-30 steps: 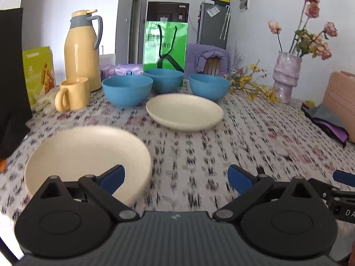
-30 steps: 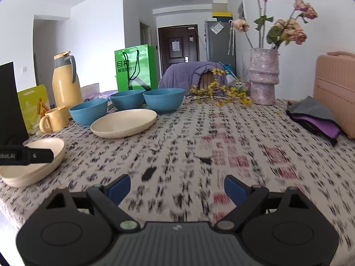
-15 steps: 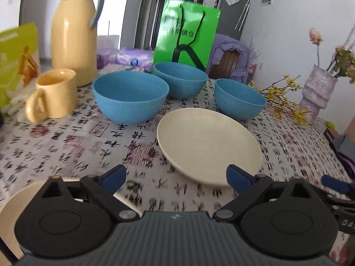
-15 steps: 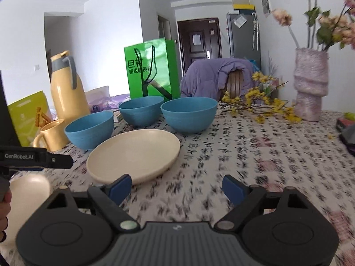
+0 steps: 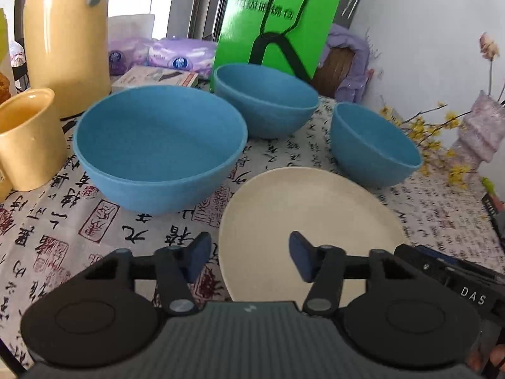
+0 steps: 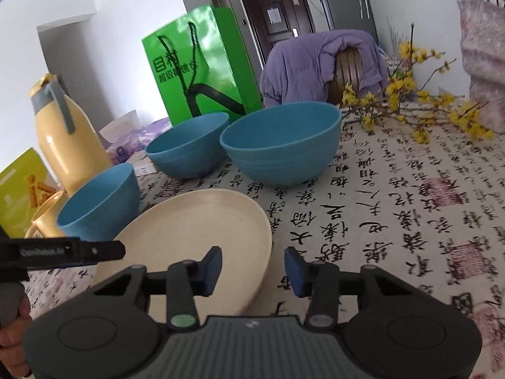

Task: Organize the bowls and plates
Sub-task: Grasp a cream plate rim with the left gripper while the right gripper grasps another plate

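A cream plate (image 5: 309, 218) lies flat on the patterned tablecloth (image 5: 94, 227). Behind it stand three blue bowls: one at the left (image 5: 161, 154), one at the back (image 5: 265, 101), one at the right (image 5: 375, 145). My left gripper (image 5: 251, 249) hovers over the plate's left rim, jaws closing, pads not touching it. In the right wrist view the plate (image 6: 195, 230) has its right rim under my right gripper (image 6: 252, 263), whose jaws are closing too, with a gap left. The bowls (image 6: 281, 148) sit just beyond. Nothing is held.
A yellow flask (image 5: 63, 41) and a yellow mug (image 5: 28, 139) stand at the left. A green paper bag (image 5: 277, 19) rises behind the bowls. A pale vase (image 5: 479, 129) and yellow flower branches (image 6: 410, 107) lie at the right. The left tool's body (image 6: 72, 251) crosses the right view.
Both grippers have moved forward across the table to the cream plate by the bowls. Their jaws have narrowed. A second cream plate near the left has dropped out of view.
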`<state>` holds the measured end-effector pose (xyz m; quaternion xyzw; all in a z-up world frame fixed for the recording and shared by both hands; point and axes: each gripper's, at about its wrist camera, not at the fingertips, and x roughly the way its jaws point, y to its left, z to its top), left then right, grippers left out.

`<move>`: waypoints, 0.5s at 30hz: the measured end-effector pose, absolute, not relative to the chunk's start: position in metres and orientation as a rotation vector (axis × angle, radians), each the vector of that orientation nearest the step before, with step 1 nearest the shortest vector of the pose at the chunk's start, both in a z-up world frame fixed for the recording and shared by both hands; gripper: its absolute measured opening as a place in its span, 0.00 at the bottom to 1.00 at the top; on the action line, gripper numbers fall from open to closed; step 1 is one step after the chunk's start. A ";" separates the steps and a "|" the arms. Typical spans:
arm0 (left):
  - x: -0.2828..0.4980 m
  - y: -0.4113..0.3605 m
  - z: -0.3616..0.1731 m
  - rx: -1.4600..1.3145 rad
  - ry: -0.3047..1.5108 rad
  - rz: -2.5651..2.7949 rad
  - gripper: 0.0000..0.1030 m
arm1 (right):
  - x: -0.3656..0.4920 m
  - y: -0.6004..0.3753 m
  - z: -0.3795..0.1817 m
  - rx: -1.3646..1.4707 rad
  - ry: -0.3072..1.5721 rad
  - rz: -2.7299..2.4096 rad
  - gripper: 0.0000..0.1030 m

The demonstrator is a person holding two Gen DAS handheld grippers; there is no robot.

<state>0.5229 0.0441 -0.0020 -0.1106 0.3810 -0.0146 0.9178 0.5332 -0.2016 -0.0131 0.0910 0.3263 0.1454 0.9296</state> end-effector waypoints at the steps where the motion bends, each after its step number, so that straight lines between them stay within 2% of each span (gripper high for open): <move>1: 0.526 0.044 -0.004 -0.226 0.788 -0.031 0.47 | 0.537 -0.200 -0.015 0.186 0.674 0.298 0.34; 3: 0.530 0.043 -0.008 -0.226 0.797 -0.030 0.44 | 0.545 -0.199 -0.021 0.190 0.693 0.297 0.22; 5: 0.533 0.044 -0.012 -0.233 0.805 -0.024 0.39 | 0.548 -0.199 -0.026 0.198 0.703 0.301 0.18; 11: 0.535 0.049 -0.013 -0.243 0.821 0.005 0.21 | 0.548 -0.200 -0.031 0.215 0.693 0.289 0.13; 15: 0.530 0.048 -0.005 -0.235 0.802 0.000 0.20 | 0.543 -0.201 -0.025 0.202 0.681 0.279 0.11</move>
